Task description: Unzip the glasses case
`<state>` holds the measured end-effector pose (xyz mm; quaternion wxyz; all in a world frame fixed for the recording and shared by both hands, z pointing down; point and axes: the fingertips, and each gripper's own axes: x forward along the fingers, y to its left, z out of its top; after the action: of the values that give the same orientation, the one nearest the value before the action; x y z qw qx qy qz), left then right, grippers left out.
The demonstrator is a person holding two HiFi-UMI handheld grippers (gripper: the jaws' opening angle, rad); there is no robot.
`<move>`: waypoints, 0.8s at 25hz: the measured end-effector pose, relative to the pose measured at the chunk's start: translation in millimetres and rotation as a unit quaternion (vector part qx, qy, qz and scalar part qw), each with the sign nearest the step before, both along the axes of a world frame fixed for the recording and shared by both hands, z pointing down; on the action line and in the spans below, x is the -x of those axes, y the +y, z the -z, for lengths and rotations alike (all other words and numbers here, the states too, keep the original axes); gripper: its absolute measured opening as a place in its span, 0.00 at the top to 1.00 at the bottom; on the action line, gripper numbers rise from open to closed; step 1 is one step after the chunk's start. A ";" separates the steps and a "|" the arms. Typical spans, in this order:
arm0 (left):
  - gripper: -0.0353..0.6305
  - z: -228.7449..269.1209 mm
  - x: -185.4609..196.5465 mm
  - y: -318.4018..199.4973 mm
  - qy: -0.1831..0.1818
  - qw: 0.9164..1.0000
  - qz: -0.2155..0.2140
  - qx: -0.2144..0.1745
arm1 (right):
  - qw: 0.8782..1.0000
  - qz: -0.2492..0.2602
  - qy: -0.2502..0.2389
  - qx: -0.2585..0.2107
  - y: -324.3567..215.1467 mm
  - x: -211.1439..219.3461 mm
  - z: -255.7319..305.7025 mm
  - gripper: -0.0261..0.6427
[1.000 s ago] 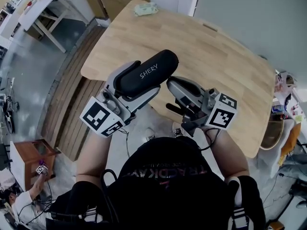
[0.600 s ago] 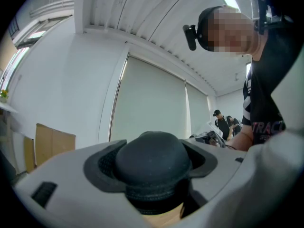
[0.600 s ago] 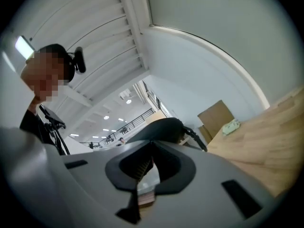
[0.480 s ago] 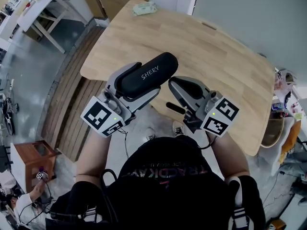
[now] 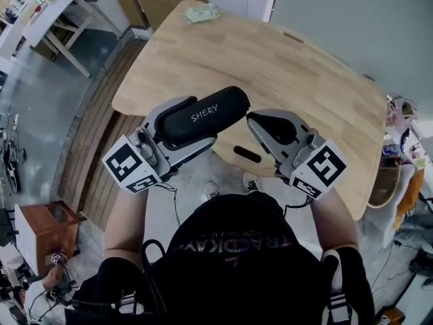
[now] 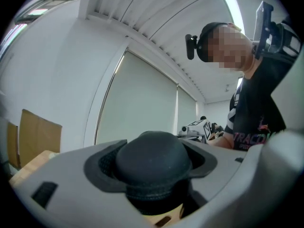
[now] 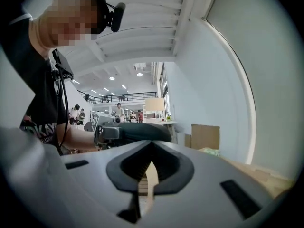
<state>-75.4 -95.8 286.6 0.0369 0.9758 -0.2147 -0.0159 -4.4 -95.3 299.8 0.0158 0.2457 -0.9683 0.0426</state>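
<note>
glasses case (image 5: 203, 114) rides level in my left hand-held gripper (image 5: 193, 124), jaws clamped on it, clear above the bench (image 5: 304, 80) so the zip stays reachable. right hand-held gripper (image 5: 265, 124) sits just beside its end, jaws together on nothing; i judge the pull isn't caught.

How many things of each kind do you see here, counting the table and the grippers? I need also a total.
Glasses case: 1
Grippers (left gripper, right gripper): 2
Pale green item: 1
Wooden table: 1
Total: 5
</note>
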 end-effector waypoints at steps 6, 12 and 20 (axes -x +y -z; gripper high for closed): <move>0.43 3.3 2.4 9.3 0.009 0.999 -0.043 0.016 | 1.000 0.012 0.018 -0.007 -4.7 -6.9 2.8 0.93; 0.43 4.4 3.4 18.4 0.004 0.997 -0.079 0.025 | 0.998 0.048 0.041 -0.013 -1.6 -6.2 1.3 0.93; 0.44 13.1 1.4 33.3 0.009 0.990 -0.137 0.040 | 0.990 0.122 0.063 -0.015 7.9 -5.6 6.2 0.93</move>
<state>-76.8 -62.5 273.5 0.0799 0.9936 -0.0790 -0.0105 1.2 -87.4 293.6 0.0783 0.1284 -0.9886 0.0099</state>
